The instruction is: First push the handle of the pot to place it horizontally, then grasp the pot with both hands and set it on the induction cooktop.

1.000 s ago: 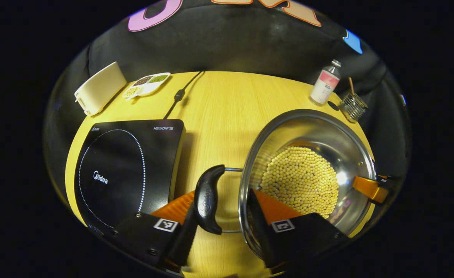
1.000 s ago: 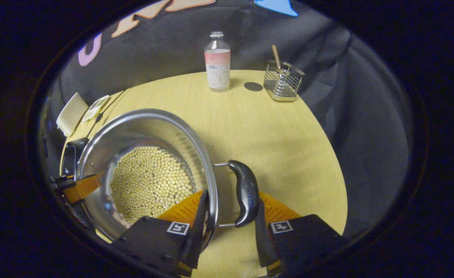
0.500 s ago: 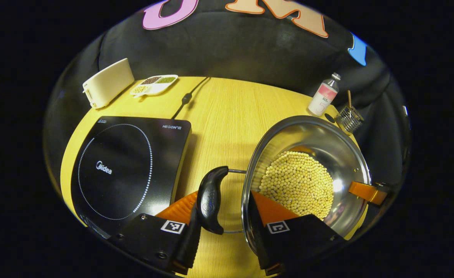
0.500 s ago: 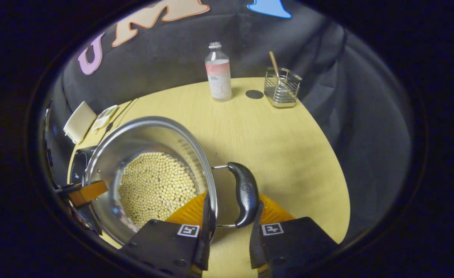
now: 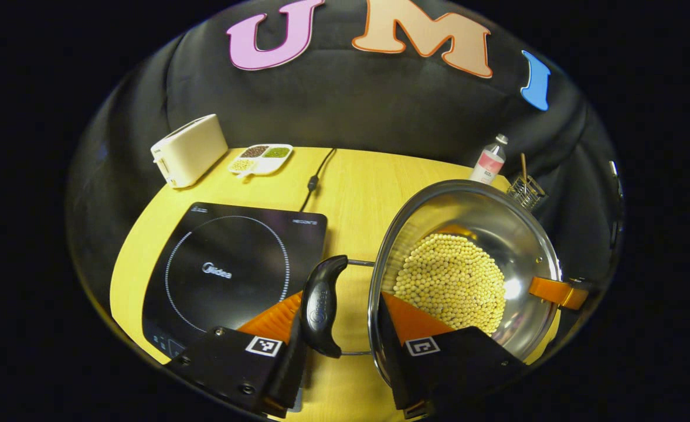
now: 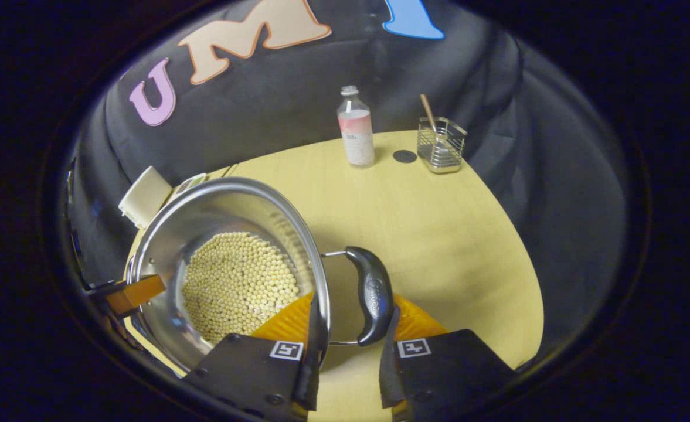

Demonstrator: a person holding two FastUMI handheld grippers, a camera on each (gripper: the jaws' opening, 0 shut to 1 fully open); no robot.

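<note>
The round stainless-steel pot, with a layer of pale yellow beans across its bottom, appears to hang above the yellow wooden table, held at both side handles. In the left gripper view, the left gripper has its 2 fingers narrowed around the pot's black curved left handle and the rim: one finger outside the handle, the other reaching inside the pot wall. In the right gripper view, the right gripper is likewise narrowed on the black right handle, one finger against the rim, the other on the handle's outer side. Whether the pads press firmly cannot be told.

The flat black induction cooktop lies on the table to the pot's left, just beside it, so the carry looks short.

Risks, as a judgement:
- The handles sit on thin wire loops; uneven lift by the 2 hands could tilt the pot and send the beans sliding or spilling.
- If the hands drift apart or together, a handle could slip from its fingers.
- The left gripper travels low over the cooktop and may strike its glass before the pot settles.
- Setting down off-centre would leave the pot overhanging the cooktop's right edge.
</note>
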